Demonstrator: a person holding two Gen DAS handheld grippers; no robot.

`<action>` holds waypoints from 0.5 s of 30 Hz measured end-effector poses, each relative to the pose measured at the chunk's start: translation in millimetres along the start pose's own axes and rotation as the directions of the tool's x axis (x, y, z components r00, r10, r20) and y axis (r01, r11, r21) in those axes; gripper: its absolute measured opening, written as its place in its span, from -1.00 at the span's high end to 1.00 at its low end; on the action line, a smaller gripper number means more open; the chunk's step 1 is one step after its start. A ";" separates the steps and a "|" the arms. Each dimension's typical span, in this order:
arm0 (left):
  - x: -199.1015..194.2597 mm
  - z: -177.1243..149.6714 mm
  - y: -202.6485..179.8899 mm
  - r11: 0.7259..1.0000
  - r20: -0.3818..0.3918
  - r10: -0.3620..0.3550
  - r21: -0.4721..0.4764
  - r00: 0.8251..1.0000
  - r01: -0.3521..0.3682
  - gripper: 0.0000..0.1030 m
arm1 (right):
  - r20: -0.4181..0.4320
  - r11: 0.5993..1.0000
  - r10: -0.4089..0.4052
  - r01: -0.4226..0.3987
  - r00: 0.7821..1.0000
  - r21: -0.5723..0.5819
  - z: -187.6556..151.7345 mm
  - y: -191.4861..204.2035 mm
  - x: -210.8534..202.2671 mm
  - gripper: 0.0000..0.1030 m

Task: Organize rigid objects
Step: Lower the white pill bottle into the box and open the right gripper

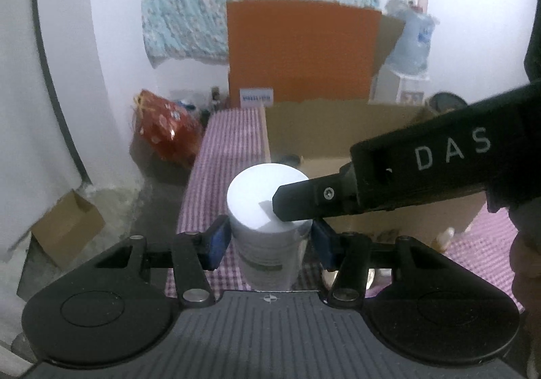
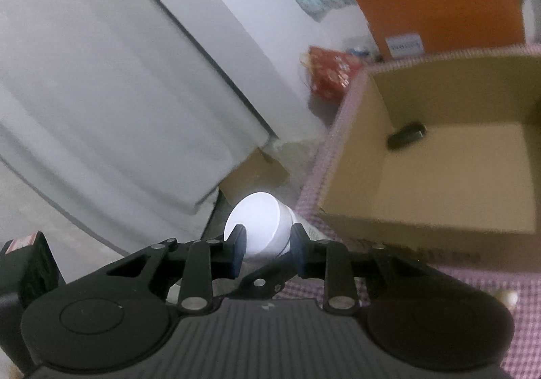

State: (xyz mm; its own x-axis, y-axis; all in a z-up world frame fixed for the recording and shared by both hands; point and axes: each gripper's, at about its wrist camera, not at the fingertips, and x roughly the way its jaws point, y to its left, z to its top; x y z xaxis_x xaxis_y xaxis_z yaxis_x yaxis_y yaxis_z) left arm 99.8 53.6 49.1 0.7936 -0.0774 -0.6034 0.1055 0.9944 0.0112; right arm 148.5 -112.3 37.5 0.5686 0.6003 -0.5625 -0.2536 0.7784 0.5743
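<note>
A white jar with a flat white lid stands upright between the blue pads of my left gripper, which is shut on its body above the purple checked tablecloth. My right gripper reaches in from the right, with one black finger against the lid's edge. In the right wrist view that lid sits between the pads of my right gripper, which press on its sides. An open cardboard box stands beyond, and a black object lies inside it.
An orange board leans behind the box. A red bag and a small cardboard box sit on the floor to the left. A water bottle stands at the back right. A small pale item lies beside the box.
</note>
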 end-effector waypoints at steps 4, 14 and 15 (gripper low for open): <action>-15.2 17.7 2.3 1.000 0.052 -0.005 -0.004 0.999 0.005 -0.01 | 0.046 0.999 0.018 -0.016 0.999 -0.037 14.1 15.2 -16.0 0.39; -3.1 73.8 -19.2 0.997 0.083 -0.068 0.033 0.994 0.065 -0.01 | 0.149 0.998 -0.002 0.011 0.989 -0.064 62.1 10.4 -46.2 0.39; 2.1 78.6 -23.9 0.997 0.076 -0.073 0.040 0.994 0.070 -0.01 | 0.152 0.998 -0.010 0.018 0.988 -0.056 68.1 5.1 -46.8 0.39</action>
State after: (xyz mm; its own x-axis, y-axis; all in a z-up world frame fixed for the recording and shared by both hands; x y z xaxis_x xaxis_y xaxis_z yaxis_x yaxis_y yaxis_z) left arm 146.0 23.9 110.2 0.8272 -0.1549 -0.5402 0.1846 0.9828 0.0009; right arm 173.8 -148.9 107.3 0.6835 0.5578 -0.4709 -0.2862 0.7982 0.5300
